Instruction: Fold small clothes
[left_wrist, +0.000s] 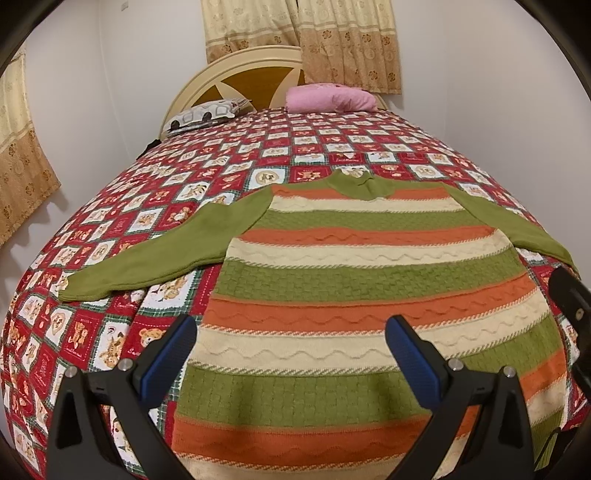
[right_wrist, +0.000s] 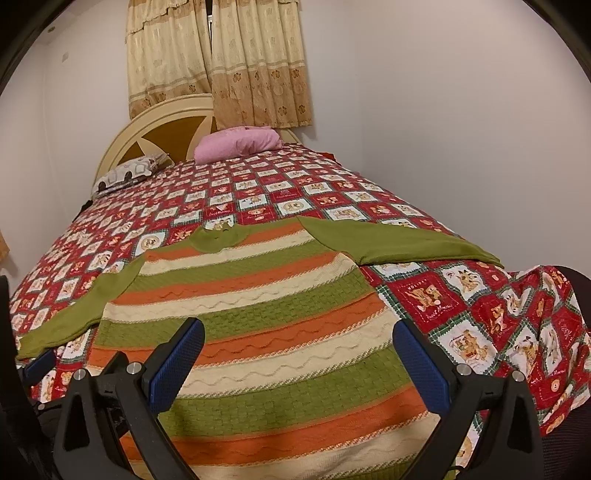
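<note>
I have the sweater (left_wrist: 362, 280) spread flat on the quilt (left_wrist: 155, 206), neck toward the headboard (left_wrist: 236, 77), both green sleeves stretched out to the sides — nothing folded yet, so I judge this the very start of the fold. My left gripper (left_wrist: 291, 354) hovers over the hem end near the sweater's left edge, fingers wide apart and holding nothing. My right gripper (right_wrist: 299, 354) hangs over the lower body toward the right edge, likewise spread and empty. Next I would go for the sleeves: the left sleeve (left_wrist: 147, 254) lies well out on the quilt, the right sleeve (right_wrist: 399, 243) reaches toward the bed's edge. Each needs a pinch near the cuff and a carry across the striped body — the knit looks thick, so I'd bite deep to avoid catching the quilt.
</note>
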